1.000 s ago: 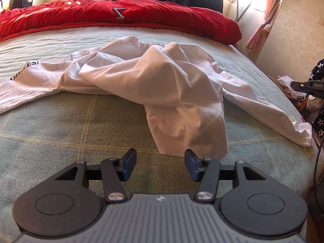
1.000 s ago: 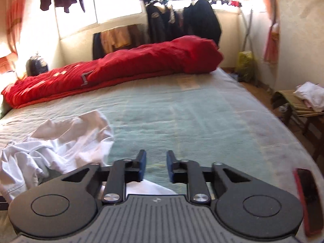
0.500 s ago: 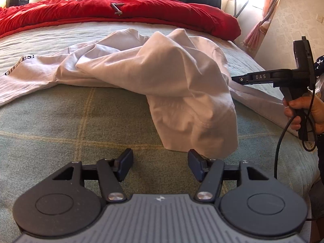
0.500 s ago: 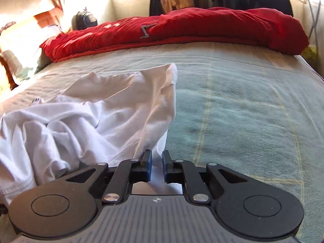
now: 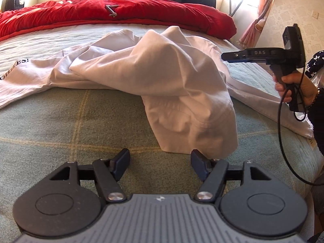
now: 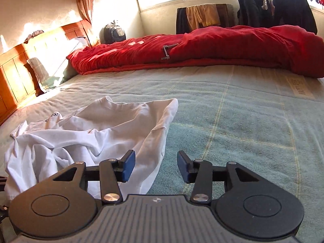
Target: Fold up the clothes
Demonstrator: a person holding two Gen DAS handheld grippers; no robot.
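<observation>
A crumpled white long-sleeved shirt (image 5: 162, 81) with black lettering lies bunched on the green checked bedspread (image 5: 60, 125). My left gripper (image 5: 160, 163) is open and empty, low over the bedspread just in front of the shirt's near hem. My right gripper (image 6: 156, 166) is open and empty above the shirt's (image 6: 97, 137) right edge. It also shows in the left wrist view (image 5: 224, 57), held level at the shirt's right side.
A red duvet (image 5: 121, 14) lies along the far side of the bed. Dark clothes hang on a rack (image 6: 273, 6) behind it. A wooden headboard (image 6: 18, 64) and pillow (image 6: 50, 70) stand at the left. The bed edge (image 5: 307, 162) runs at the right.
My right gripper has opened from nearly shut and swung left towards the shirt. My left gripper has moved slightly closer to the shirt's hem and stays open.
</observation>
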